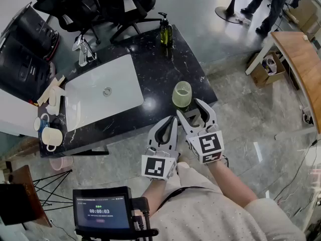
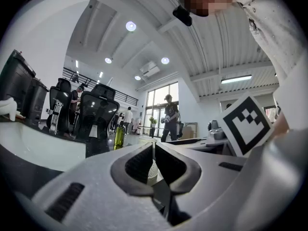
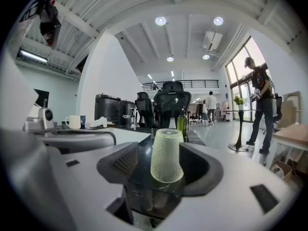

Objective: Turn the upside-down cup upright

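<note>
A pale green pebbled cup (image 1: 182, 94) stands upside down near the front right corner of the black marble counter (image 1: 150, 74). My right gripper (image 1: 191, 109) is open just in front of it, a finger on either side of the cup's near face. In the right gripper view the cup (image 3: 167, 155) stands between the spread fingers, and the pads are clear of it. My left gripper (image 1: 173, 119) is beside the right one at the counter's edge, jaws shut with nothing in them. In the left gripper view only a sliver of the cup (image 2: 151, 171) shows past its closed fingers (image 2: 139, 163).
A white sink (image 1: 100, 92) with a faucet (image 1: 83, 51) fills the counter's left half. A green soap bottle (image 1: 166, 31) stands at the back edge, and mugs (image 1: 50, 134) sit far left. Office chairs (image 1: 125, 4) are behind, a wooden table (image 1: 301, 59) and people at right.
</note>
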The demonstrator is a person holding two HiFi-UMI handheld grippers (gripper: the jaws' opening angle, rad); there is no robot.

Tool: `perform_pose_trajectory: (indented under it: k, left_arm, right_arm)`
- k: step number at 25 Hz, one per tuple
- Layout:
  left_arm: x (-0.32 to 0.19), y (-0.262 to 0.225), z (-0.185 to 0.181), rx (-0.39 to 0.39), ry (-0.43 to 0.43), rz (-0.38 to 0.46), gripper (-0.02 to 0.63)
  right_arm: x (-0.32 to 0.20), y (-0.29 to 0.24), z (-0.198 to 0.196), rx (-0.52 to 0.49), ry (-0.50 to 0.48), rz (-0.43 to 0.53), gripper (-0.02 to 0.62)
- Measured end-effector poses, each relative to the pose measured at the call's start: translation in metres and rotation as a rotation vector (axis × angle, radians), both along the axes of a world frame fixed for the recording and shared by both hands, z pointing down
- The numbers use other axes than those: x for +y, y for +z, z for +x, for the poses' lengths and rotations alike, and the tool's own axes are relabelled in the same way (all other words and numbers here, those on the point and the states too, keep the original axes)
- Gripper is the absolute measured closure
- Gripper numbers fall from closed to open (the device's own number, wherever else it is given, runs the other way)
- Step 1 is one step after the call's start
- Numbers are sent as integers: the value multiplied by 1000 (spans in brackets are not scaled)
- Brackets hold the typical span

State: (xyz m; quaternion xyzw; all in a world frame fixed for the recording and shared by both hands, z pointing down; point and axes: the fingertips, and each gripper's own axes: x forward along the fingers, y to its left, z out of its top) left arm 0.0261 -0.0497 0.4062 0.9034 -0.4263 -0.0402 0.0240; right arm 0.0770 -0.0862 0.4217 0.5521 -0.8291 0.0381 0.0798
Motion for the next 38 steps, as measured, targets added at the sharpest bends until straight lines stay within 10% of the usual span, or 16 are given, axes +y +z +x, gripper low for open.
perform_pose_trajectory:
  k: [27,38]
  left_arm:
    - [-26,29,-7,8,-5,-37,597]
    - [-28,25,-21,8,-34,-41,597]
  right_arm:
    - [-55,63,4,120,90,-191,282]
    - [-41,46,2,-155,54,-288,284]
